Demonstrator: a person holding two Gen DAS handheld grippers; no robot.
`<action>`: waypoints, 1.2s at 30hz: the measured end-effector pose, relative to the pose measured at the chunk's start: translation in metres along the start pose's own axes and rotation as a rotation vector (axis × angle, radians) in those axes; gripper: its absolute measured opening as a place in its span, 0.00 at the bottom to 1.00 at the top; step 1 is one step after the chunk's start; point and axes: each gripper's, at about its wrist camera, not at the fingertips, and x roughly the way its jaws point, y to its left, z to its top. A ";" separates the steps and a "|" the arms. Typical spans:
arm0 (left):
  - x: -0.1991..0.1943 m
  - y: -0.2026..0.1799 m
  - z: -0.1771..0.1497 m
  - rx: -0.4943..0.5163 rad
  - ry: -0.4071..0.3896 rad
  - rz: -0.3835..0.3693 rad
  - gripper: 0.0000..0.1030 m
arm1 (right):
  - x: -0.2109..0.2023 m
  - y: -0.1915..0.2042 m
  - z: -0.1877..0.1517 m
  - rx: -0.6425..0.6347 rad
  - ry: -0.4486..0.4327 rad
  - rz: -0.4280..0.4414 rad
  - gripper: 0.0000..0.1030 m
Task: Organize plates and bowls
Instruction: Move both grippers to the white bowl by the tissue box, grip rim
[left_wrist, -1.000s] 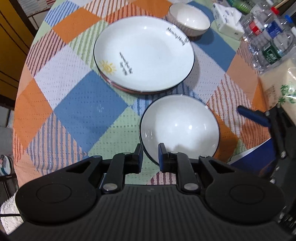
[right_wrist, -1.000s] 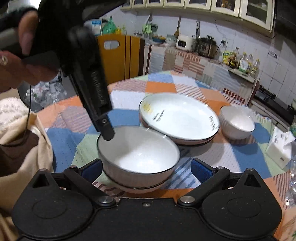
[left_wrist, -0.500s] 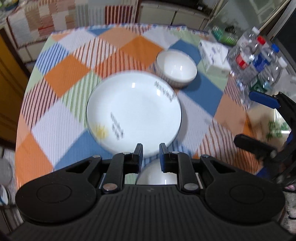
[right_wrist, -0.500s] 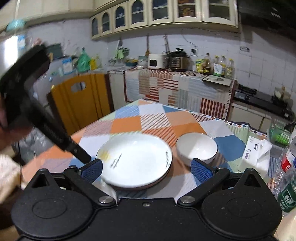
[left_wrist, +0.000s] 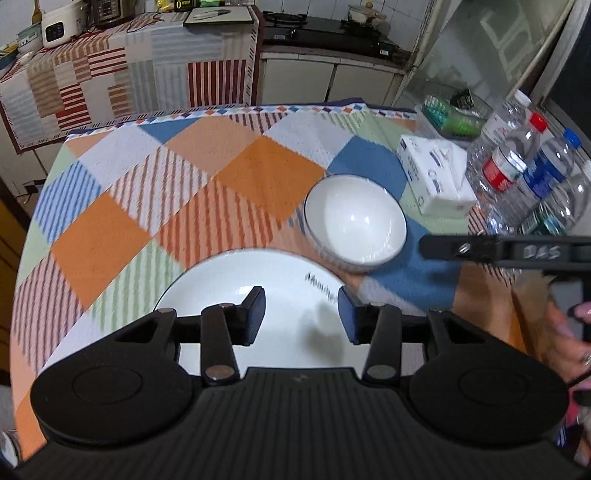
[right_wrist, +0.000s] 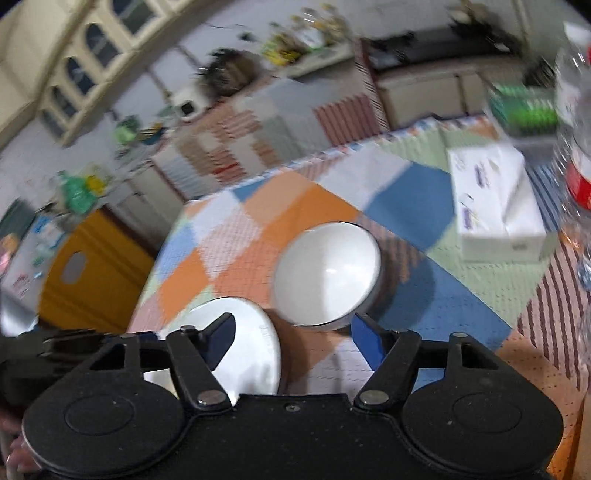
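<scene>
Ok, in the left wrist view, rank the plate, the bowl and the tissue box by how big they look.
1. Plate, largest, though partly hidden and nearest the camera.
2. Bowl.
3. Tissue box, close to the bowl and farther off, so that order is unsure.

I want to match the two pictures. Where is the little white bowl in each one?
Left wrist view: the small bowl sits right of centre, beyond the big plate.
Right wrist view: the bowl is at centre.
Shared landmark: the tissue box, to the bowl's right.
</scene>
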 end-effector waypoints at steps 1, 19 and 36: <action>0.005 0.000 0.003 -0.007 -0.009 -0.007 0.41 | 0.009 -0.004 0.002 0.023 0.008 -0.012 0.68; 0.080 -0.009 0.026 -0.027 -0.012 0.033 0.41 | 0.079 -0.031 0.011 0.138 0.018 -0.111 0.52; 0.106 -0.011 0.026 -0.088 -0.005 0.011 0.22 | 0.090 -0.054 0.008 0.194 0.004 -0.127 0.17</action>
